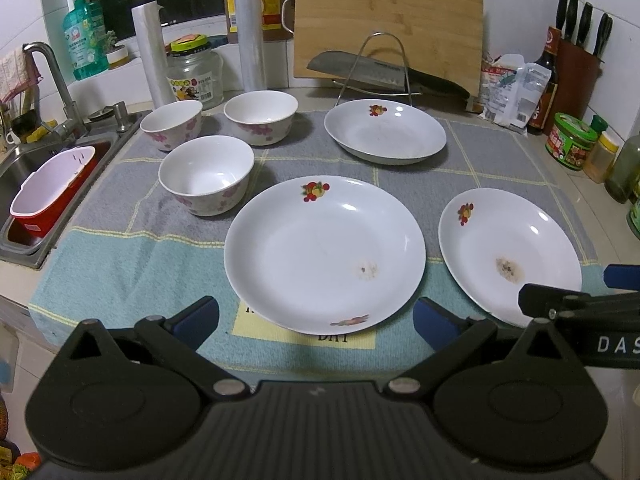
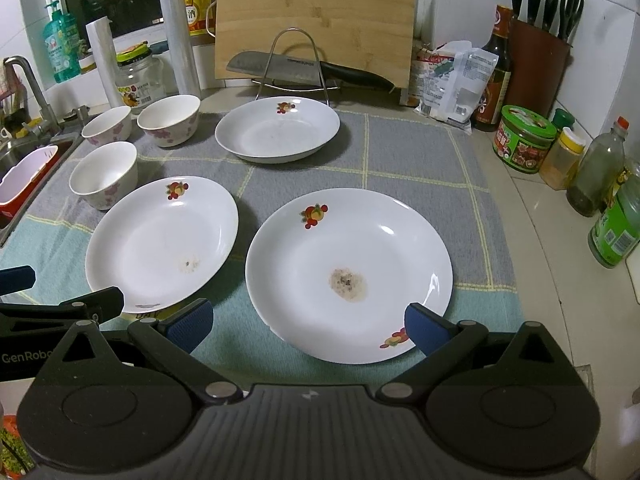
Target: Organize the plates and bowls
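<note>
Currently, the grey and teal checked cloth mat (image 1: pixel 120 264) carries all the crockery. Three white round plates with fruit prints lie on it: centre plate (image 1: pixel 324 254), right plate (image 2: pixel 348 274), far plate (image 1: pixel 384 132) before the wire rack (image 1: pixel 374 68). Three white bowls with pink flowers (image 1: pixel 206 174) cluster at far left, near the sink (image 1: pixel 24 160). My left gripper (image 1: pixel 316 318) and right gripper (image 2: pixel 308 322) hang spread wide, each framing a near plate's rim, holding nothing.
</note>
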{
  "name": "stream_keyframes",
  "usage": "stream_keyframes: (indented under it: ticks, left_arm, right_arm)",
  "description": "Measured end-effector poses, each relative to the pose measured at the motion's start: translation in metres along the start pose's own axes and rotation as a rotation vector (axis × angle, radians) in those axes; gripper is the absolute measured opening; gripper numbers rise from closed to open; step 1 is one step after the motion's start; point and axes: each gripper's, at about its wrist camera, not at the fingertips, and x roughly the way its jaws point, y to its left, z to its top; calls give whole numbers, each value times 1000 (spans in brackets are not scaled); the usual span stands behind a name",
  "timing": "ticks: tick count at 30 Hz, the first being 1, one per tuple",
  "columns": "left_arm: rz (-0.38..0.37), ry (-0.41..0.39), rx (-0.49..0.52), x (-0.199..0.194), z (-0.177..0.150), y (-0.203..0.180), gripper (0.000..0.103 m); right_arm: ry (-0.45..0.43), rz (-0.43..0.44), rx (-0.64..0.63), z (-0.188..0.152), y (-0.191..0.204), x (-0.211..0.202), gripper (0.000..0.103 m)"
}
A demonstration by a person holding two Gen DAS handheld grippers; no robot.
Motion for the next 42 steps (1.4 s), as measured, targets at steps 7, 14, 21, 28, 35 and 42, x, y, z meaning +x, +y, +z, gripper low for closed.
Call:
stream_keyframes:
  ticks: [7, 14, 21, 28, 35, 42]
  left_arm:
    - [0, -1, 1, -1, 1, 1, 102]
    - [1, -1, 0, -1, 1, 1, 102]
    - [1, -1, 1, -1, 1, 1, 102]
    - [-2, 0, 0, -1, 4, 3, 102]
    - [-1, 0, 0, -1, 5, 3, 102]
    - [-18, -1, 1, 1, 7, 7, 102]
  right_arm:
    - [-7, -1, -3, 3, 0, -2, 103]
    - [-8, -1, -2, 3, 1, -2, 103]
    - [-10, -3, -4, 3, 1, -2, 103]
    - [-10, -6, -3, 4, 1, -2, 103]
    - [-11, -8, -4, 4, 1, -1, 103]
    - [-17, -14, -6, 5, 3, -2, 103]
